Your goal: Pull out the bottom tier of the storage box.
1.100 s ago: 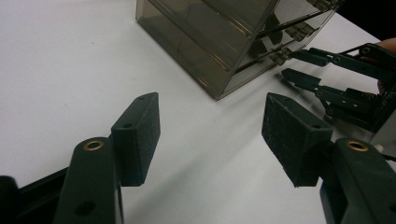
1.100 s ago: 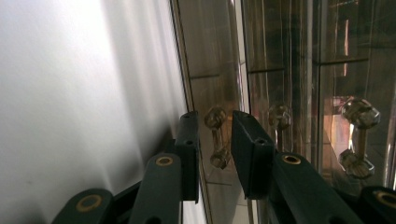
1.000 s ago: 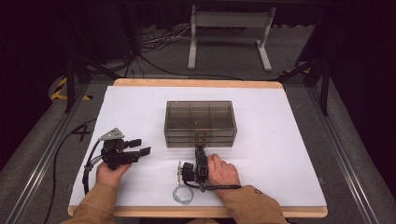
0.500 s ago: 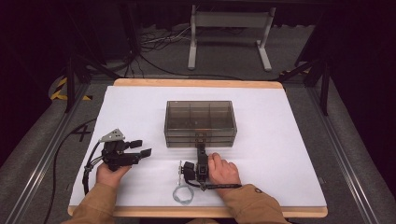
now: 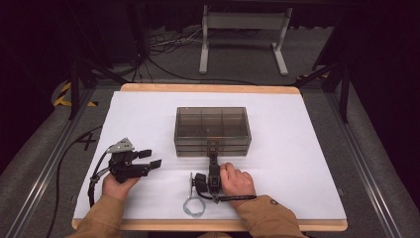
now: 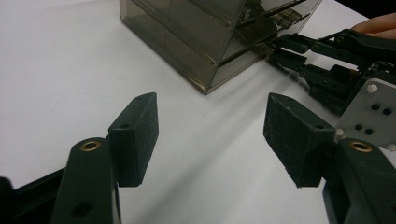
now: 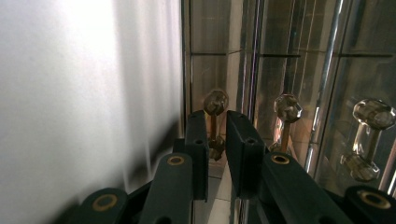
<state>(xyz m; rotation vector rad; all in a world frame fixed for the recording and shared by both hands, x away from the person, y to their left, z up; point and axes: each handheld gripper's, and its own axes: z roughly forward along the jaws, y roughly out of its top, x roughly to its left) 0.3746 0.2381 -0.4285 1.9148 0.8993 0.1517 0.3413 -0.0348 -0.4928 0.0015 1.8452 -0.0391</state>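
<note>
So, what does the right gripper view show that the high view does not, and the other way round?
Right gripper view: close up, a small drawer handle stands between the jaws of the right gripper, which have just been closing; whether the pads press on it I cannot tell. Two more handles stand beside it.
High view: the whole table, the right hand, the left hand, and the left gripper, open, apart from the box.
Both: the smoky clear drawer box with the right gripper at its front.
</note>
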